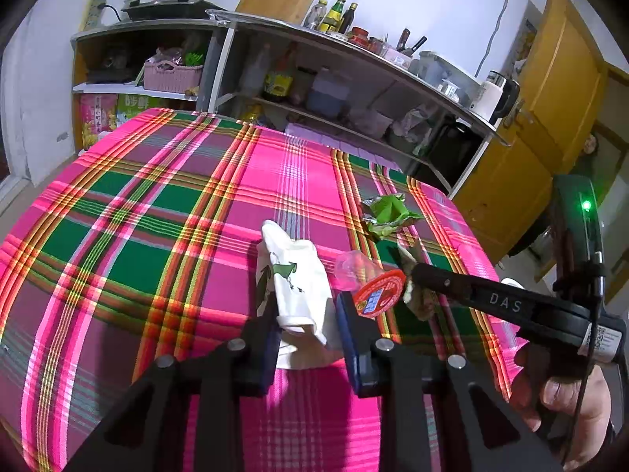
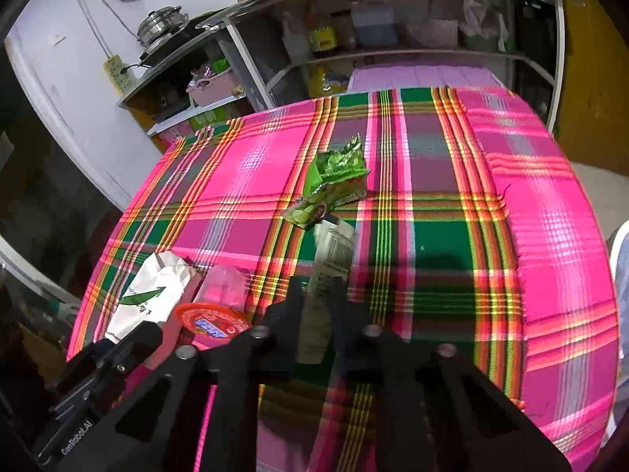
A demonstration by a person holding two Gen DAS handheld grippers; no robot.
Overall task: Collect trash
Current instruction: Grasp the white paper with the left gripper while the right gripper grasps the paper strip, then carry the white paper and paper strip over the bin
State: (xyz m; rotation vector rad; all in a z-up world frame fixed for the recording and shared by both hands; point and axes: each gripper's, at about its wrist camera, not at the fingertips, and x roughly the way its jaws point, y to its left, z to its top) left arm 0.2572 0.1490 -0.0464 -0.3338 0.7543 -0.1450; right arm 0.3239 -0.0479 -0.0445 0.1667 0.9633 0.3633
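Observation:
On the pink plaid table, my left gripper has its jaws around a white paper bag with a green print and looks shut on it. The bag also shows in the right wrist view. Just to the bag's right a clear plastic cup with a red lid lies on its side; it also shows in the right wrist view. My right gripper is shut on a pale printed wrapper, and in the left wrist view it holds this beside the cup. A crumpled green wrapper lies farther out.
Metal shelves with bottles, baskets and a pot stand behind the table. A yellow wooden door is at the right. The tablecloth's right edge drops off close to the right gripper.

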